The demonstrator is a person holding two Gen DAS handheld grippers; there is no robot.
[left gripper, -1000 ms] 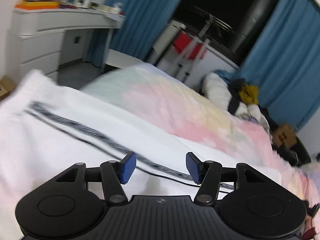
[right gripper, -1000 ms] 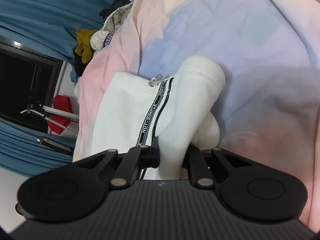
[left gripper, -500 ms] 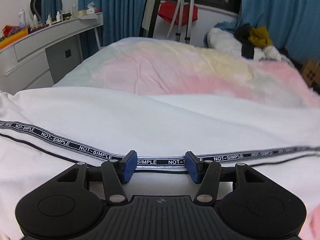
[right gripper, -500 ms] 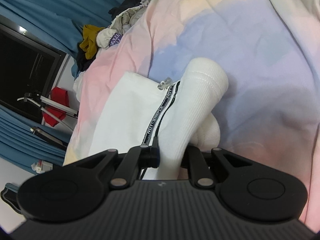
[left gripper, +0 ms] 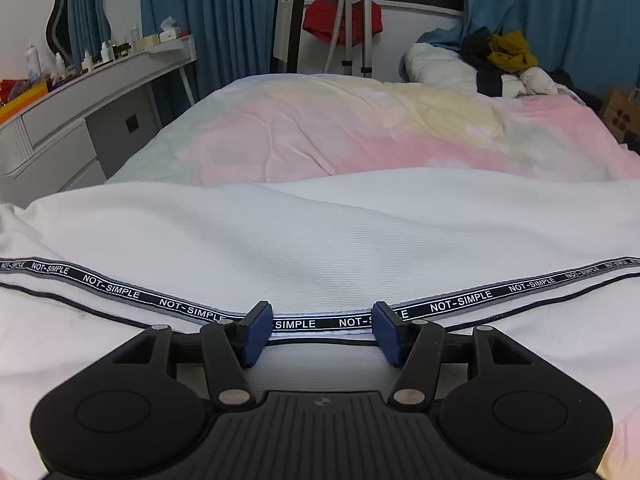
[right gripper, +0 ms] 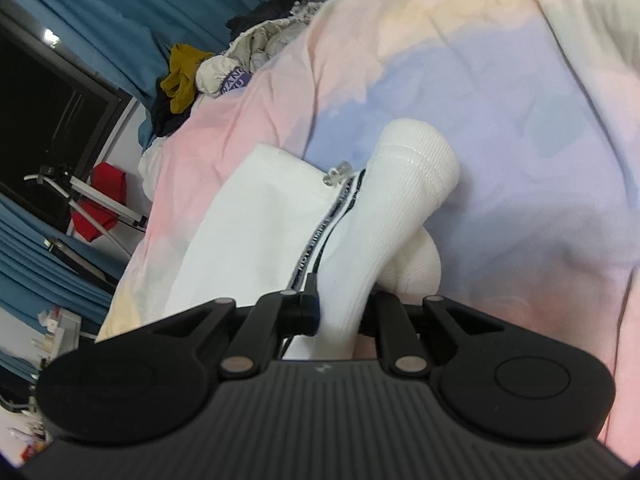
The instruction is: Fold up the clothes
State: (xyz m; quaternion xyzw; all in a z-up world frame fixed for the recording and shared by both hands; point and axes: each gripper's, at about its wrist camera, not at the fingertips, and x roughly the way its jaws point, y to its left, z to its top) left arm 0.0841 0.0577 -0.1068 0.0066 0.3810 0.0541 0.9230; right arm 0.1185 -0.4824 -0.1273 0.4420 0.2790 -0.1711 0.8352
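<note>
Left wrist view: the left gripper (left gripper: 322,330), jaws apart and empty, has dropped onto the white ribbed garment with black lettered tape (left gripper: 320,248) on the pastel bedspread (left gripper: 360,128); the right gripper (right gripper: 340,312) stays clamped on its cuff (right gripper: 416,168), ready for folding.

right claw (right gripper: 338,316) pads hidden by white garment (right gripper: 372,240) | tape lettering (right gripper: 316,246) blurred
</note>
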